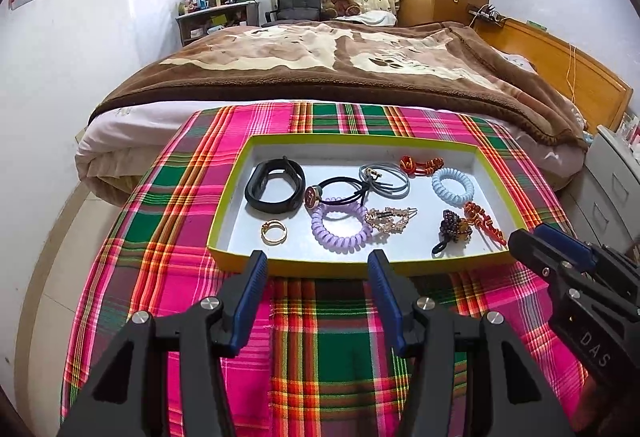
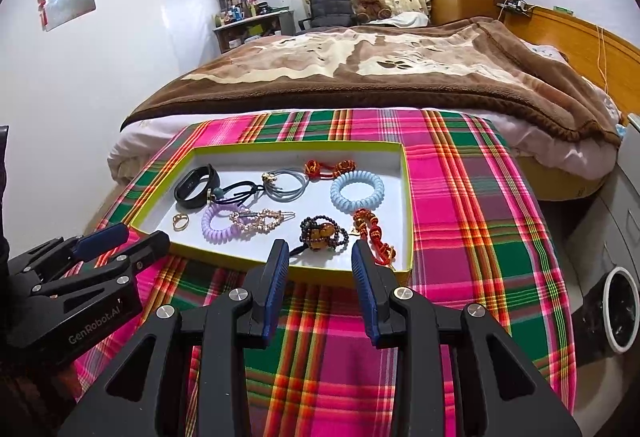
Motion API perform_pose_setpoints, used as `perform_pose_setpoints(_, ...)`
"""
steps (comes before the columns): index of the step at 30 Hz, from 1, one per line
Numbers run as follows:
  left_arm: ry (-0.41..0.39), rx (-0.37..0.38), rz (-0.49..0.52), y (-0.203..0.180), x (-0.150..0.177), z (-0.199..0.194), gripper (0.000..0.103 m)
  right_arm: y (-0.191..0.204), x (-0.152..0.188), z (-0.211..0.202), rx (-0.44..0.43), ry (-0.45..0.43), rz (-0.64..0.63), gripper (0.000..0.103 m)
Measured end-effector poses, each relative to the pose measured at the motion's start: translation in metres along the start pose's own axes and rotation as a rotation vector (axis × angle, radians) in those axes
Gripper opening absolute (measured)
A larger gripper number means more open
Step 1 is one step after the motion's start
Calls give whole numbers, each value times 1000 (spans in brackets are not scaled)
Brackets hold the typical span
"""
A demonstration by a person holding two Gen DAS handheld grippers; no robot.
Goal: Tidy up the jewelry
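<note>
Left hand-held gripper (image 1: 318, 263) hovers open before the jewelry tray (image 1: 236, 173).

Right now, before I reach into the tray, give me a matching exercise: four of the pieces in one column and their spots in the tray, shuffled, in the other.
Things:
1. black band
2. gold ring
3. pale blue coil tie
4. purple coil tie

Places in the tray, seen from the left wrist camera:
A. far right, beside the right wall
B. near left, closest to the front rim
C. far left corner area
D. near middle, beside the gold hair clip

Pairs: 1-C, 2-B, 3-A, 4-D
</note>
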State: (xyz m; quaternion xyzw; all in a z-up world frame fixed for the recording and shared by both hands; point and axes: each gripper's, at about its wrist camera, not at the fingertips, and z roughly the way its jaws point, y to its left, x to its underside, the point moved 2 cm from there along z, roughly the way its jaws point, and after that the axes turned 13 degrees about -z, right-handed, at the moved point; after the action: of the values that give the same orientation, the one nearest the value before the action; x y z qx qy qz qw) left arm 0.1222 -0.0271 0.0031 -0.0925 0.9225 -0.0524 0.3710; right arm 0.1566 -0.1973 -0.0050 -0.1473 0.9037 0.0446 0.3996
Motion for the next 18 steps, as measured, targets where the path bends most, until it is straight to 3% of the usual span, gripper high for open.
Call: perform_pose_setpoints(18, 1, -8, -10, 3, 0, 1, 54, 5, 2, 3, 0, 12, -10, 33)
